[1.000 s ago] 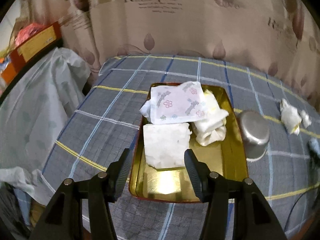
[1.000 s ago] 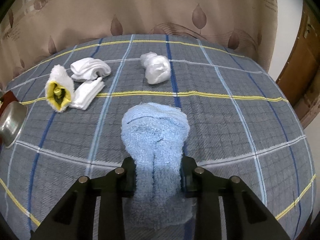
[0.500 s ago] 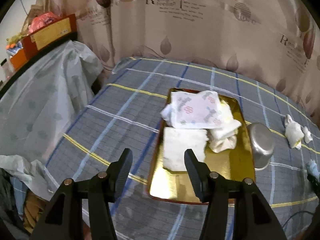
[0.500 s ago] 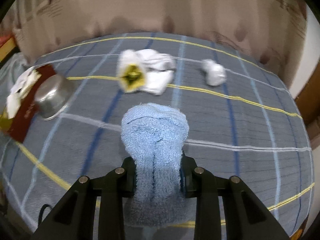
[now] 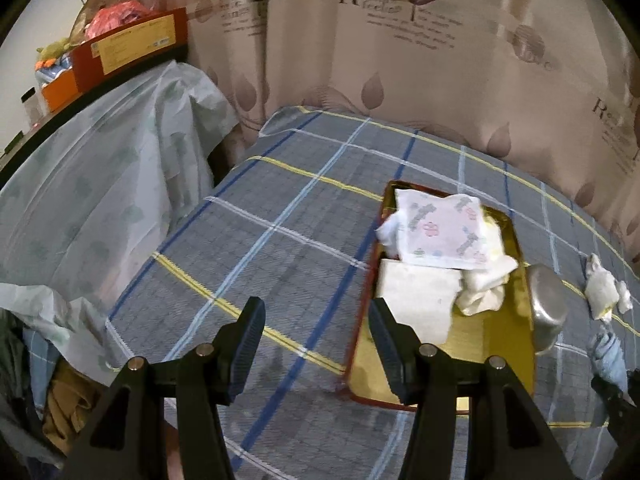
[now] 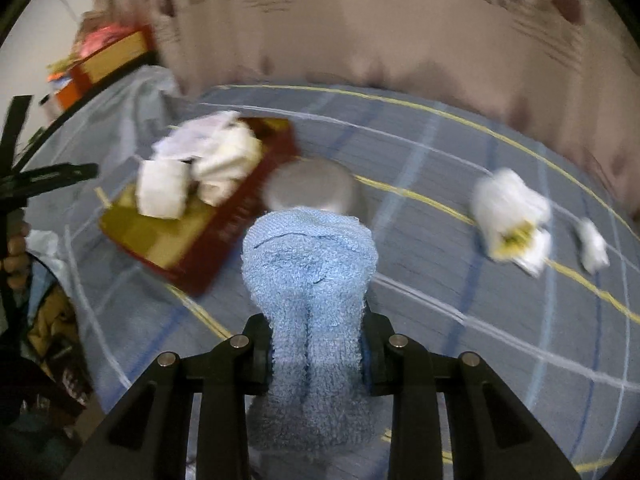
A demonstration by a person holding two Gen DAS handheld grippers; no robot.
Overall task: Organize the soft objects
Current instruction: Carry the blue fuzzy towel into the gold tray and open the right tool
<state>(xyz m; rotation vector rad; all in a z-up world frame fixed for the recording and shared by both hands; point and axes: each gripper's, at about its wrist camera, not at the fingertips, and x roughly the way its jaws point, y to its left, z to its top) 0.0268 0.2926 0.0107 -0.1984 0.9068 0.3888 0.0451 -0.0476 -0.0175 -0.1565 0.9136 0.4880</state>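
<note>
A grey plaid cloth (image 5: 304, 248) with yellow and blue lines covers the whole table, and a beige leaf-print curtain (image 5: 400, 64) hangs behind it. On the cloth sits a shallow tray (image 5: 500, 356), gold inside and red along its outer wall. It already holds a flat white folded cloth (image 5: 420, 300), a floral-print sheet (image 5: 440, 232) lying over the far end, and a crumpled white towel (image 5: 486, 288) beside them. A small metal bowl (image 5: 546, 308) rests upside down just beside the tray's right wall. Further right lies a little bunch of white socks with a yellow patch (image 6: 514, 224), apart from the tray.

The right gripper (image 6: 316, 354) is clamped on a rolled blue towel (image 6: 308, 260), which sticks out past its fingers, in the air near the bowl and tray. The left gripper (image 5: 316, 344) hangs over the cloth at the tray's near left corner, jaws apart with nothing between them.
</note>
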